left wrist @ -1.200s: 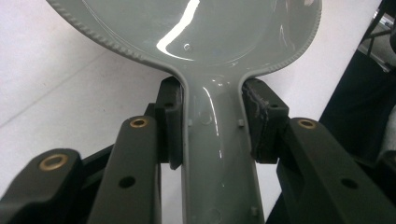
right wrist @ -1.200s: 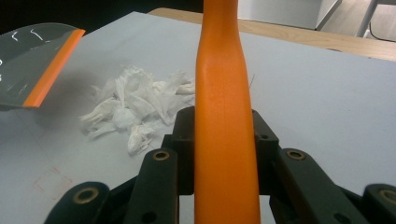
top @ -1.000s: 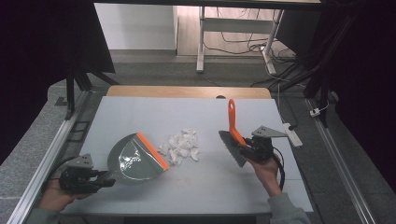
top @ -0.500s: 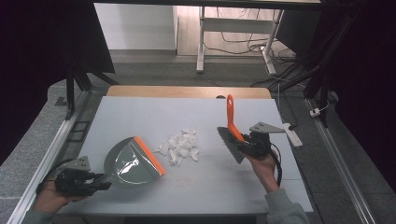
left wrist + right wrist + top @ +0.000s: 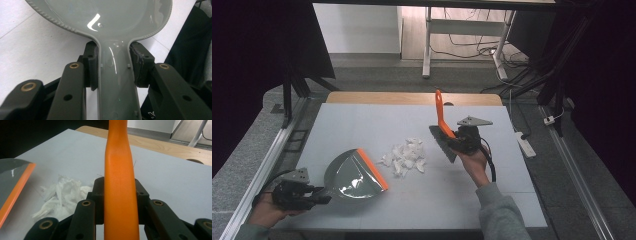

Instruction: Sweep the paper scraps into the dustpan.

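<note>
The pale grey surface point(image 5: 362, 125) lies under everything, with a wooden strip along its far edge.

Toward the near left corner sits the dustpan point(image 5: 354, 175), grey with an orange lip, its open mouth turned toward the middle of the surface. Its grey handle point(image 5: 116, 75) runs back between the jaws of my left hand-held gripper point(image 5: 314, 196), and the pads press on it from both sides, so that gripper is clamped on the handle. My left hand point(image 5: 267, 212) is at the near left edge.

On the right, my right hand point(image 5: 474, 162) carries the right hand-held gripper point(image 5: 454, 140), which is clamped on the brush point(image 5: 443, 131). The orange handle point(image 5: 120, 182) stands up between the jaws, and the dark bristle end slants down to the surface just right of the paper.

Between dustpan and brush lies the paper point(image 5: 406, 156), a small heap of white crumpled scraps, close by the orange lip.
</note>
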A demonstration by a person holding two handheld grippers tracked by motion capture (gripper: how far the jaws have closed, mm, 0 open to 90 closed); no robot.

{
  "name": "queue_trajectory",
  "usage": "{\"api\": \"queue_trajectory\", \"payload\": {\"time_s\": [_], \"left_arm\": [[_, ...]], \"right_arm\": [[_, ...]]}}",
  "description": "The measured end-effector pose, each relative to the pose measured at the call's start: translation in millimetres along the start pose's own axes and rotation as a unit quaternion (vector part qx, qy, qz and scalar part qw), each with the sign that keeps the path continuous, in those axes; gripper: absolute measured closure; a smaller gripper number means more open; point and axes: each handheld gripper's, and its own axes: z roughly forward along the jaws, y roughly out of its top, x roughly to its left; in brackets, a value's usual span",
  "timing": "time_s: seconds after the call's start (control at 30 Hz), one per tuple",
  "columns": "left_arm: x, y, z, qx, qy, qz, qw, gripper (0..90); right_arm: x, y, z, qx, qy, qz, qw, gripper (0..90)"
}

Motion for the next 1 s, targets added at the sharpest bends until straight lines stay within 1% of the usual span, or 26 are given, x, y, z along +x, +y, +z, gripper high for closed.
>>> {"api": "queue_trajectory", "payload": {"time_s": [0.17, 0.3, 0.5, 0.63, 0.67, 0.8, 0.93, 1.0], "left_arm": [[-1.4, 3.0, 5.9, 0.005, -0.002, 0.002, 1.0, 61.7], [-1.0, 5.5, 10.3, 0.006, -0.003, -0.005, 1.0, 61.7], [-0.6, 7.1, 16.1, 0.01, -0.008, -0.003, 0.9999, 61.7], [0.6, 6.8, 17.4, 0.012, -0.011, -0.004, 0.9999, 61.7], [0.8, 6.8, 17.8, 0.013, -0.009, -0.003, 0.9999, 61.7], [0.6, 8.2, 20.0, 0.011, -0.009, -0.002, 0.9999, 61.8], [-0.1, 10.7, 23.9, 0.017, -0.015, 0.002, 0.9997, 61.8], [-0.2, 11.6, 26.1, 0.022, -0.015, 0.003, 0.9996, 61.7]], "right_arm": [[-0.9, 2.8, 8.8, 0.004, -0.005, 0.006, 1.0, 70.5], [-2.6, 4.0, 14.6, 0.007, -0.011, 0.013, 0.9998, 70.5], [-3.9, 4.3, 24.7, 0.015, -0.018, 0.017, 0.9996, 70.5], [-4.1, 4.3, 32.1, 0.021, -0.022, 0.018, 0.9994, 70.5], [-4.3, 4.3, 36.0, 0.025, -0.024, 0.019, 0.9992, 70.5], [-4.4, 4.2, 41.7, 0.03, -0.026, 0.018, 0.999, 70.5], [-3.2, 4.8, 48.9, 0.038, -0.031, 0.016, 0.9987, 70.5], [-2.5, 5.2, 52.9, 0.043, -0.035, 0.013, 0.9984, 70.5]]}}
